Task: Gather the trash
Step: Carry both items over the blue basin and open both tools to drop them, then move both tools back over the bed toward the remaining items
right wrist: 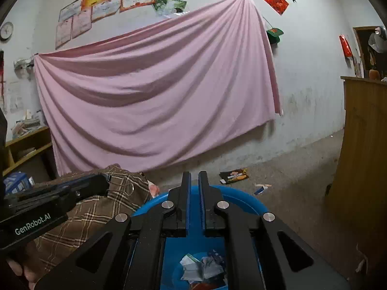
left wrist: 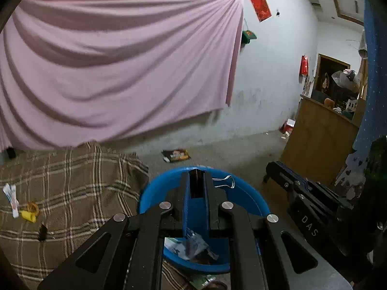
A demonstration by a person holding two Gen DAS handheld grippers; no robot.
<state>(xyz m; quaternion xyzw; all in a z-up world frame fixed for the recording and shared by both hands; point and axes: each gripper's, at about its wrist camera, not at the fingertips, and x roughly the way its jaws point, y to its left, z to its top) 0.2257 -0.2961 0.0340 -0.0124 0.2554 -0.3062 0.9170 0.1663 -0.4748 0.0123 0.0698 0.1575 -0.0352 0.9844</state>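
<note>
- The left gripper (left wrist: 196, 181) is nearly closed on a binder clip (left wrist: 223, 181); its body hides much of the blue basin (left wrist: 251, 200) beneath.
- The right gripper (right wrist: 195, 181), narrowly parted, holds nothing.
- Crumpled wrappers (right wrist: 202, 269) lie in the basin, below both grippers, partly hidden.
- Left of the left gripper, scraps (left wrist: 29, 211) sit on the plaid blanket (left wrist: 72, 193).
- A packet (left wrist: 176, 155) lies on bare floor beyond.
</note>
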